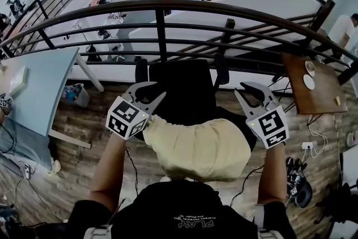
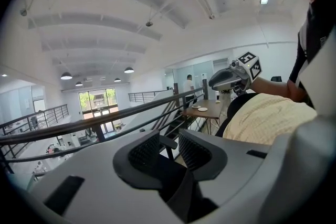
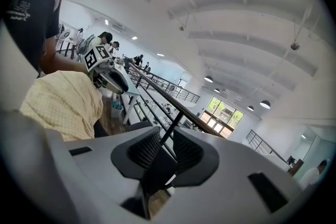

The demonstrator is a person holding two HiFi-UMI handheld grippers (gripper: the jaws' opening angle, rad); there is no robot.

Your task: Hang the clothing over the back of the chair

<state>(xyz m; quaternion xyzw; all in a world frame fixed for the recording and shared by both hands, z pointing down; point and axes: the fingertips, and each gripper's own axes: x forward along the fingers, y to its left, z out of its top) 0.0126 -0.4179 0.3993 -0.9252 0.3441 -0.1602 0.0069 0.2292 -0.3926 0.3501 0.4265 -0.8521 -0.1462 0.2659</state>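
clothing [image 1: 196, 145]: pale yellow, fine check | chair [image 1: 182, 89]: black | railing [image 1: 162, 25]: dark | side table [image 1: 310, 84]: brown wood

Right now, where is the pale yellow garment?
In the head view it sits at centre: the yellow garment is draped over the back of the black chair, between the left gripper and the right gripper.

1. The railing [image 1: 161, 31] bars the way just beyond the chair [image 1: 182, 92].
2. Open air flanks the chair on both sides.
3. A desk [image 1: 45, 81] stands farther left, and a wooden table [image 1: 320, 99] farther right.
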